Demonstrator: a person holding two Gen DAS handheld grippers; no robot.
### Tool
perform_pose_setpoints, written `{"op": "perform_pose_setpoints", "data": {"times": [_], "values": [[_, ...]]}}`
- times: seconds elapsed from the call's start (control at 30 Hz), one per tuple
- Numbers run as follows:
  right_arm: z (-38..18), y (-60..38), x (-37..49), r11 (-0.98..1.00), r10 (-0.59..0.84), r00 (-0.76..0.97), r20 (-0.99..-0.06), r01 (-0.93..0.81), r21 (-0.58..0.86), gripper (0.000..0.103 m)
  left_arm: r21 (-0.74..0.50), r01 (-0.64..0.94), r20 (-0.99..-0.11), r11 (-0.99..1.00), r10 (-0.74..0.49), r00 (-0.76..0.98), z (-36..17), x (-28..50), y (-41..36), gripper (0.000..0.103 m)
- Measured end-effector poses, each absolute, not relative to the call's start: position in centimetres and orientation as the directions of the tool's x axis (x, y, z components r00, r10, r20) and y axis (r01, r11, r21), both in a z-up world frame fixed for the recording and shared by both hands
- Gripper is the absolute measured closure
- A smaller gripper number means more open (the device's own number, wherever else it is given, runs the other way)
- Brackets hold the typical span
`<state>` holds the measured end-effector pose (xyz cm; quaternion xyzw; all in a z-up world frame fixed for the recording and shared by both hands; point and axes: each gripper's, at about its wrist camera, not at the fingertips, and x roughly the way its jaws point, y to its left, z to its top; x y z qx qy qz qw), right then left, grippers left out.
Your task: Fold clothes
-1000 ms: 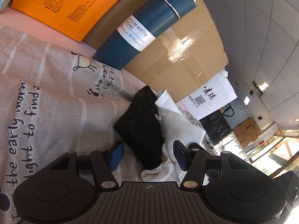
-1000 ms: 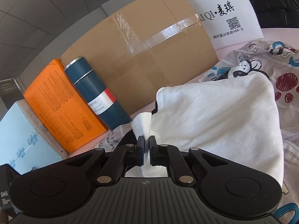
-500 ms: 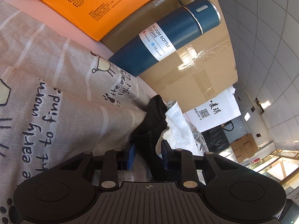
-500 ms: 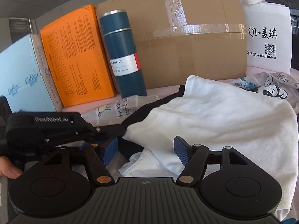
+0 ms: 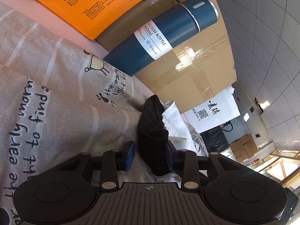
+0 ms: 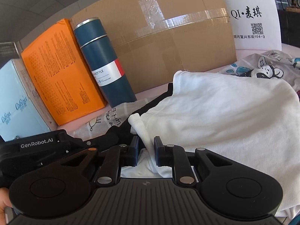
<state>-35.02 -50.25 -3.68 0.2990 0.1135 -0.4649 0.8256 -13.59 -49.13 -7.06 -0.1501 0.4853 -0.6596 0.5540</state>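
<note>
A black garment point(image 5: 152, 131) lies on a grey printed cloth point(image 5: 56, 97), with a white T-shirt point(image 5: 173, 120) partly over it. My left gripper point(image 5: 149, 156) stands partly open around a fold of the black garment, its fingers point(image 5: 130, 154) not pressing it. In the right wrist view the white T-shirt point(image 6: 215, 112) is spread wide, the black garment point(image 6: 123, 129) peeks out beneath it. My right gripper point(image 6: 146, 150) is nearly closed around a rolled edge of the white T-shirt, a small gap left. The left gripper's body point(image 6: 43, 150) shows at the left.
At the back stand a cardboard box point(image 6: 168, 43), a blue vacuum bottle point(image 6: 105, 65), an orange box point(image 6: 60, 71), a light blue box point(image 6: 15, 103) and a white bag point(image 6: 251, 15). A cartoon-print garment point(image 6: 266, 69) lies at the right.
My right gripper, shut on the white edge one second ago, opened wide, then narrowed around the rolled white edge. My left gripper narrowed around the black garment and now stands a little wider.
</note>
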Motion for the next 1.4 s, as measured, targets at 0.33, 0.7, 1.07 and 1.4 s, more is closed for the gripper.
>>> {"op": "perform_pose_setpoints", "data": {"times": [0.33, 0.7, 1.07, 1.4], "values": [[-3.8, -50.4, -36.1, 0.373, -0.662, 0.587, -0.467, 0.798, 0.474, 0.080, -0.794, 0.604, -0.340, 0.066, -0.873, -0.351, -7.2, -14.3, -49.6, 0.067], [-3.9, -51.4, -34.5, 0.341, -0.713, 0.523, -0.467, 0.840, 0.422, 0.089, -0.757, 0.650, -0.357, 0.064, -0.874, -0.329, -6.9, -15.1, -50.0, 0.067], [-2.7, -50.1, -40.9, 0.205, -0.840, 0.463, -0.284, 0.755, 0.623, 0.091, -0.689, 0.725, -0.336, -0.012, -0.881, -0.334, -6.0, -18.1, -51.7, 0.046], [-2.9, -49.8, -43.1, 0.202, -0.844, 0.475, -0.250, 0.713, 0.672, 0.091, -0.790, 0.612, -0.275, -0.035, -0.872, -0.406, -7.1, -16.4, -51.5, 0.053]]}}
